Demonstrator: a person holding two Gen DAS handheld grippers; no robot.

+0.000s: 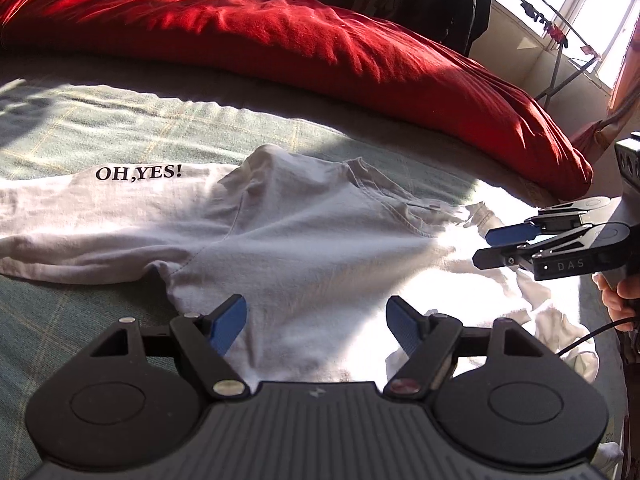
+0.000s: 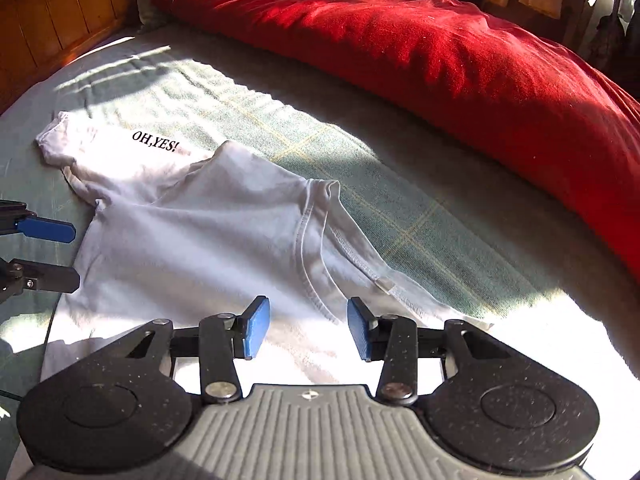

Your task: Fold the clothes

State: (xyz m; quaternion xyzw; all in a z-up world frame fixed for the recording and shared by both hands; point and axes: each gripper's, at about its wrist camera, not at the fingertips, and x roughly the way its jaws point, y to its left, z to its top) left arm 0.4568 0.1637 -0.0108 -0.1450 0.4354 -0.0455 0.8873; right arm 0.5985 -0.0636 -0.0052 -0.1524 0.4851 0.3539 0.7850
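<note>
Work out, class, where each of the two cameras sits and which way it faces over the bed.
Left wrist: sits on the left gripper, faces across the white cotton T-shirt printed OH,YES! toward the red quilt; the right gripper and a hand show.
Right wrist: sits on the right gripper, faces the shirt's neckline; the left gripper shows at the left edge.
Shared: shirt, quilt, green checked bedsheet, open jaws.

- The white T-shirt (image 1: 304, 240) runs off the left wrist view's left edge, its near hem hidden behind the left gripper (image 1: 316, 326).
- Sun glare washes out its right side.
</note>
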